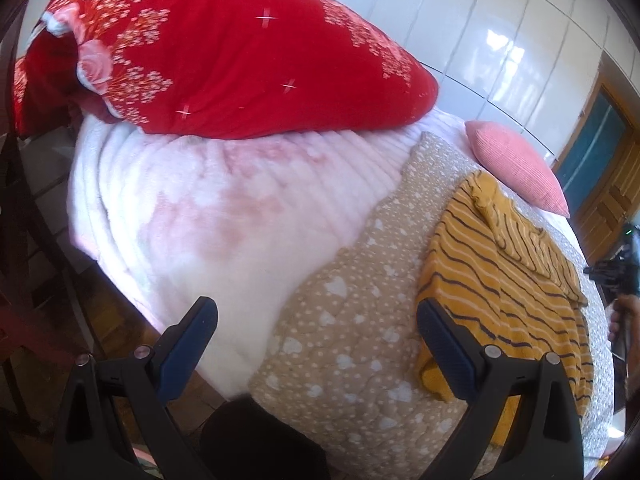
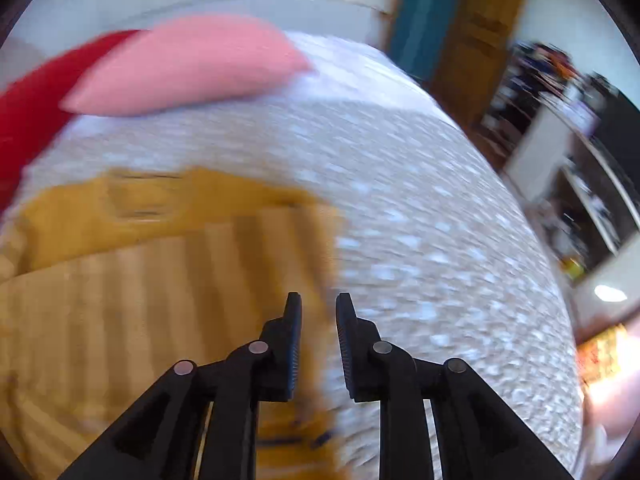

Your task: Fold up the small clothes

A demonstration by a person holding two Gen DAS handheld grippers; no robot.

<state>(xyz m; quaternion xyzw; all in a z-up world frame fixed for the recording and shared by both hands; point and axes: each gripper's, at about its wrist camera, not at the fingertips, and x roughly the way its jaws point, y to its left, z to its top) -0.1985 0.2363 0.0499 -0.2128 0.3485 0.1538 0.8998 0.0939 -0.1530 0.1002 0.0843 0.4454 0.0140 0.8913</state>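
**Risk: snagging two layers at the shirt's edge**

Mustard-yellow striped knit shirt [image 1: 508,280] lying partly folded on beige heart-print quilt [image 1: 340,320], below pink ribbed cushion [image 1: 516,164]. Left gripper [image 1: 316,328] spread wide, empty; right gripper [image 2: 318,308] nearly closed, empty, blurred. Could pinch quilt too.

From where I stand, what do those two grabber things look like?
The left gripper and the right gripper look alike: black plastic linkage arms joined by round silver pins, each ending in two flat fingers with ribbed dark blue pads. No cables or markings show.
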